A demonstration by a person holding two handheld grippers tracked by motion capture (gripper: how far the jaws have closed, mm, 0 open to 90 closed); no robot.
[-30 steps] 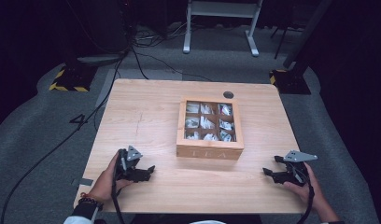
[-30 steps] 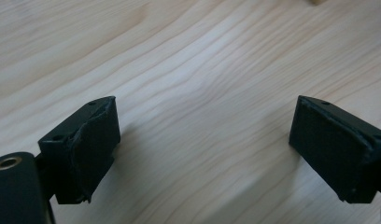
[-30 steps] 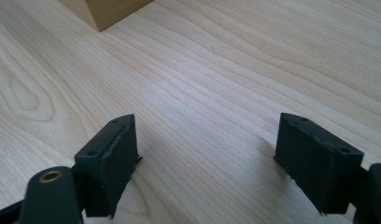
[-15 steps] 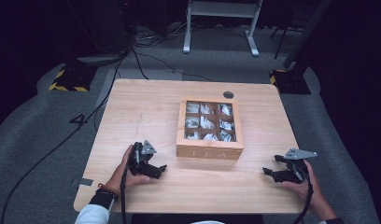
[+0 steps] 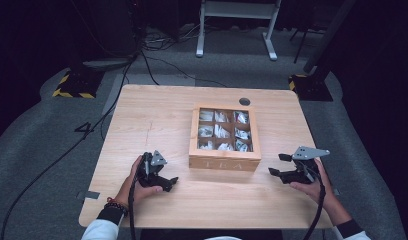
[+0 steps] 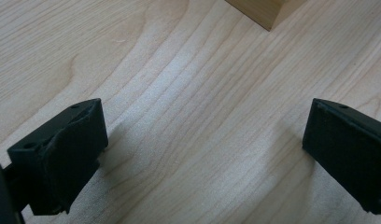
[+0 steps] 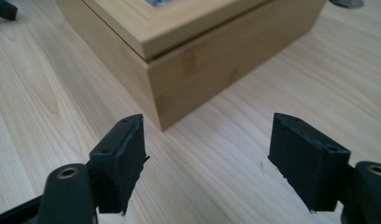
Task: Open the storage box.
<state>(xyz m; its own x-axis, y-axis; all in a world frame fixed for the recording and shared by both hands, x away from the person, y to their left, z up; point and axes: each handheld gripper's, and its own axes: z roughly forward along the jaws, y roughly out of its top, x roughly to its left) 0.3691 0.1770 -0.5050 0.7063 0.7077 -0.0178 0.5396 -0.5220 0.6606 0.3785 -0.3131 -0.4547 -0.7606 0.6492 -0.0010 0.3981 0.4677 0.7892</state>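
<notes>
Both grippers sit released: left gripper (image 5: 164, 176) and right gripper (image 5: 281, 165) flank the tea box (image 5: 223, 145). Approach level, square to its closed lid.

The left tool (image 5: 164, 176) has moved in toward the wooden tea box (image 5: 223, 161).

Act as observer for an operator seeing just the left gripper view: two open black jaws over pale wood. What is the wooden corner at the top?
Observer: It belongs to a square light-wood box lettered TEA on its front.
Operator: Is it open?
Observer: No, its windowed lid lies shut over white packets.
Operator: Where's the other gripper?
Observer: The right gripper, jaws open, sits off the box's front right corner, not touching.
</notes>
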